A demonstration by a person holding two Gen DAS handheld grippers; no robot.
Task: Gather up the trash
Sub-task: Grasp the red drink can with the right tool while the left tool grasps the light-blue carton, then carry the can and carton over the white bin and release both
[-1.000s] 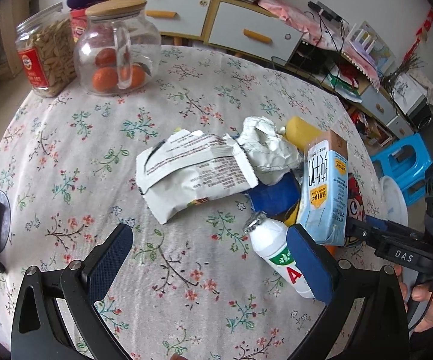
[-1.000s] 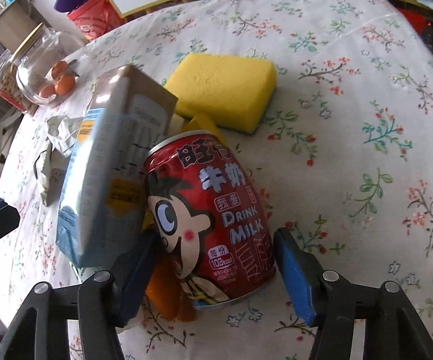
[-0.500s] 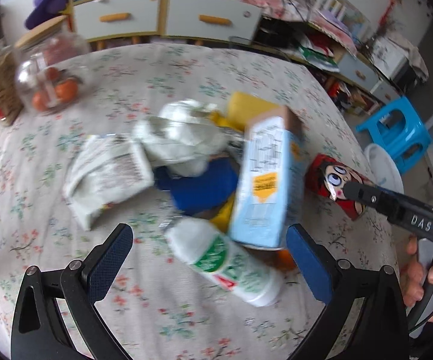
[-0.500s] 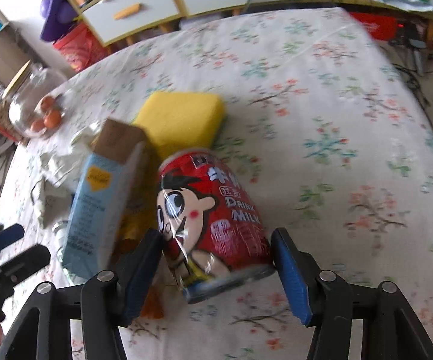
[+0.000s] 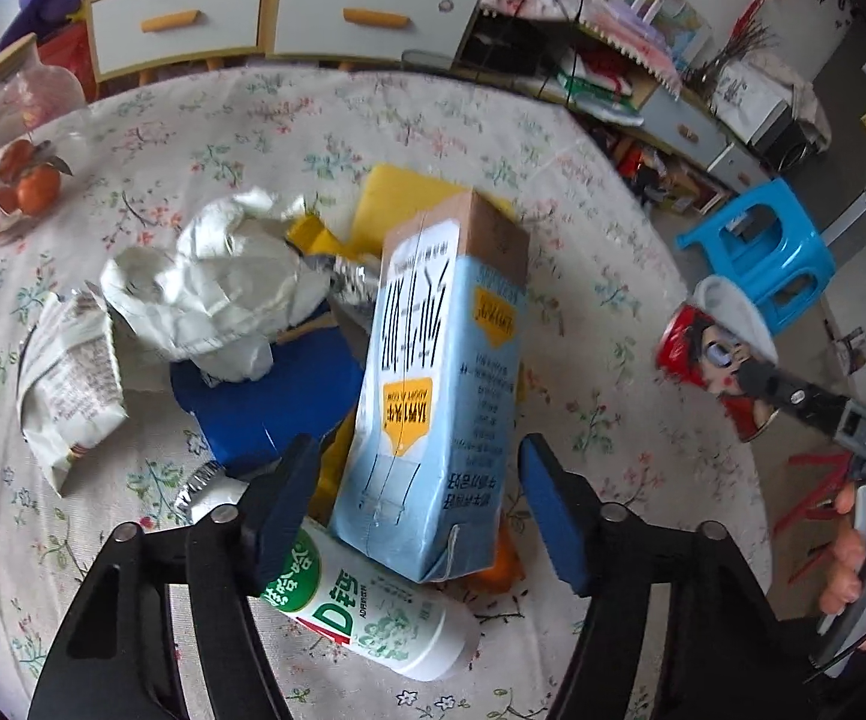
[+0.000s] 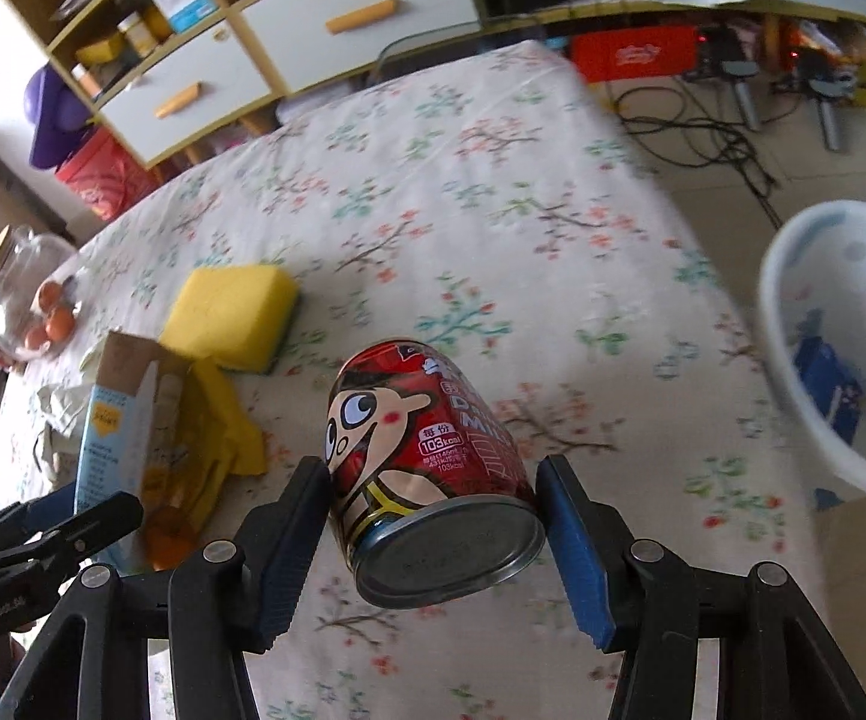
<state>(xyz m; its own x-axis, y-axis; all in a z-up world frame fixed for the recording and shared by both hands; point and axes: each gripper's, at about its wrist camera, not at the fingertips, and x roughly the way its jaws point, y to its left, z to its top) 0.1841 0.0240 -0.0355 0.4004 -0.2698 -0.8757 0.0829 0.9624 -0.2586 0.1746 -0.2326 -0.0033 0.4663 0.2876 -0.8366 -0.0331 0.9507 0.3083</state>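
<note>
A light-blue milk carton (image 5: 445,372) leans on a pile of trash on the floral table (image 5: 373,114). My left gripper (image 5: 415,498) straddles its lower end. The jaws are closing, with small gaps still showing between pads and carton. A white bottle (image 5: 373,618) lies under the left finger. My right gripper (image 6: 433,516) is shut on a red cartoon milk can (image 6: 427,456), tilted and held above the table's right part. The same can (image 5: 703,360) shows at the right of the left wrist view. The carton (image 6: 115,444) and left fingers (image 6: 103,516) appear at the lower left.
A white floral bin (image 6: 841,348) stands off the table's right edge, something blue inside. The pile holds a crumpled white wrapper (image 5: 217,288), a blue packet (image 5: 271,396), a snack bag (image 5: 73,378) and a yellow sponge (image 6: 235,318). A glass jar (image 5: 13,168) stands far left, a blue stool (image 5: 757,252) beyond.
My left gripper slid right across the pile to the carton and its jaws narrowed around it. My right gripper lifted the red can off the table and carried it right, bringing the bin into view.
</note>
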